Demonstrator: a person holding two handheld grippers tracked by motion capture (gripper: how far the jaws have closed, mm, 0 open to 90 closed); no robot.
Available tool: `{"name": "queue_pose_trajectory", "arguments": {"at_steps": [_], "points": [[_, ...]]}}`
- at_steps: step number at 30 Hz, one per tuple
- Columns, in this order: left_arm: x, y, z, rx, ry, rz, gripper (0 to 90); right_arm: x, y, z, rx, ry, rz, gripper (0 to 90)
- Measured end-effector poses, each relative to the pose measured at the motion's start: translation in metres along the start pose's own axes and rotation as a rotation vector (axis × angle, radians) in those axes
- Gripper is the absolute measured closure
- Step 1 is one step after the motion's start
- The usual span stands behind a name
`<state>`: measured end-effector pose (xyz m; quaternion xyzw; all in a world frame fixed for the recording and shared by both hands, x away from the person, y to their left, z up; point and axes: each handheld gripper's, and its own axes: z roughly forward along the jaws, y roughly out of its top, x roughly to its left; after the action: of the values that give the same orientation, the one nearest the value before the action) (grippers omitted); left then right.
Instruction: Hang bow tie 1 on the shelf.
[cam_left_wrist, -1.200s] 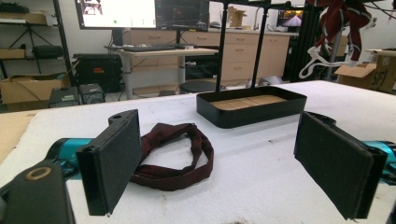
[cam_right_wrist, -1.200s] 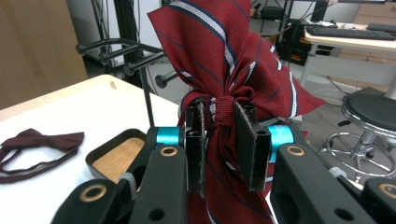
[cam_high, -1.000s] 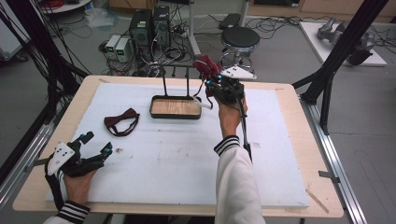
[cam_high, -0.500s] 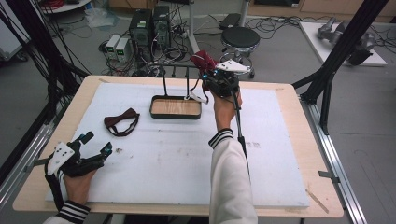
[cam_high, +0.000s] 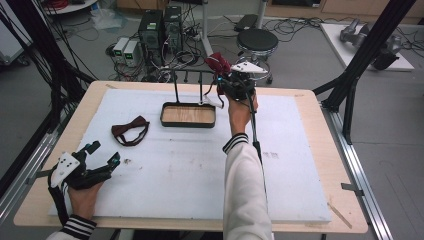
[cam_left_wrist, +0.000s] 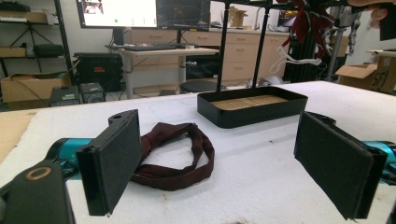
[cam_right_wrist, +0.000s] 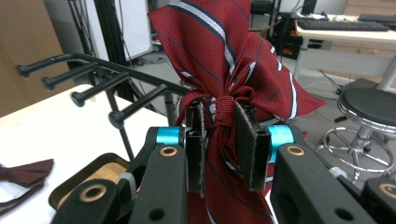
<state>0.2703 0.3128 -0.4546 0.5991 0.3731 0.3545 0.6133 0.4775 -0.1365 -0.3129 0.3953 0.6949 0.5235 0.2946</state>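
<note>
The red bow tie (cam_right_wrist: 233, 70) is dark red silk with thin white and navy stripes, gathered at a knotted centre band. The right gripper (cam_right_wrist: 223, 140) is clamped on that band, one pad on each side, so the wings fan out above the jaws and the rest of the fabric hangs down between them. In the high view the red bow tie (cam_high: 218, 63) sits at the far tip of the right gripper (cam_high: 235, 85), held up in the air just beside the top bar of the rack (cam_high: 187, 75).

The rack (cam_right_wrist: 93, 79) lies to the left of the closed jaws; four black pegs with rounded ends project from its bar. Below them stands its tray (cam_high: 188, 114), a shallow black rectangle with a wooden floor. Its inside is bare wood as far as can be seen.

The left gripper (cam_high: 100, 160) rests low on the white table cover (cam_high: 190, 170), well apart from the right one, its jaws spread wide with nothing between them. Ahead of its pads (cam_left_wrist: 114, 158) lies a brown bow tie (cam_left_wrist: 177, 154) with its strap looped flat on the cover.

A white strap (cam_high: 214, 100) dangles under the right gripper; where it attaches is hard to make out.
</note>
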Motion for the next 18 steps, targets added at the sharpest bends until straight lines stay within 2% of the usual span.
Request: {"name": "queue_pose_trajectory", "arguments": {"at_steps": [4,15,18], "points": [[0.000,0.000,0.000,0.001,0.000,-0.001,15.4,-0.004,-0.004,0.003,0.023,-0.010,0.011,75.1],[0.000,0.000,0.000,0.004,0.001,-0.002,15.4,-0.014,-0.011,0.003,0.079,-0.022,0.003,75.0],[0.000,0.000,0.000,0.005,0.001,0.001,15.4,-0.021,-0.021,-0.001,0.116,-0.038,0.004,75.0]]}}
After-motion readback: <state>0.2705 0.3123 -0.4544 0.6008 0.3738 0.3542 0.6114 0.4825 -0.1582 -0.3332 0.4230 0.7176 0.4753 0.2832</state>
